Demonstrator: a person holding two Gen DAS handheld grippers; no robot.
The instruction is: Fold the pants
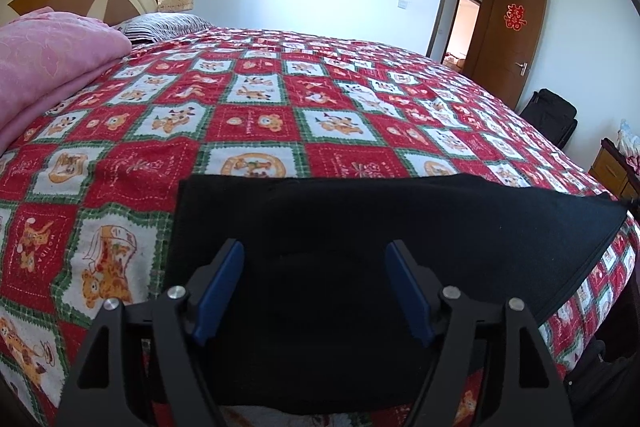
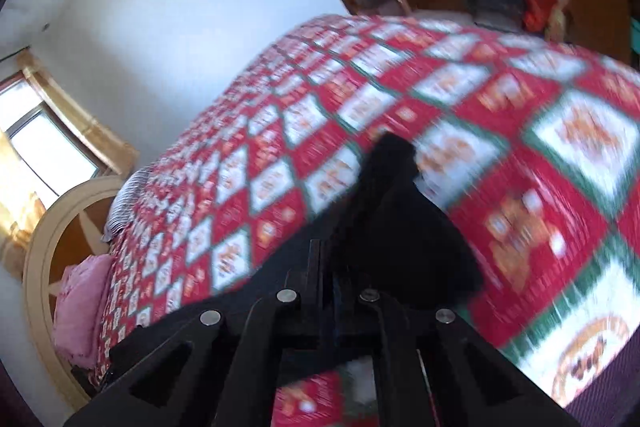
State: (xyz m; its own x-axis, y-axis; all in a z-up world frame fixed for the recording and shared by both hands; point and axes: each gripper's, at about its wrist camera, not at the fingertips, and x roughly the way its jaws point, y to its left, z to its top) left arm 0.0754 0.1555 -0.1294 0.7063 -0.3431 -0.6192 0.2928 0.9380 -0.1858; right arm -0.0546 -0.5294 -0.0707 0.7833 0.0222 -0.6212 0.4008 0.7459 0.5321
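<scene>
2 grippers work black pants (image 1: 360,227) lying flat near the bed's near edge on a red checked quilt (image 1: 248,123). Left gripper (image 1: 316,291) hovers released above the cloth; right gripper (image 2: 326,267) is clenched, pinching a raised black fold of the pants.

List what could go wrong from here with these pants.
1. The right claw is shut on only a small bunched peak of the pants, so the cloth may slip out.
2. The left claw is open over the pants, gripping nothing; a one-sided pull may skew the fold.
</scene>
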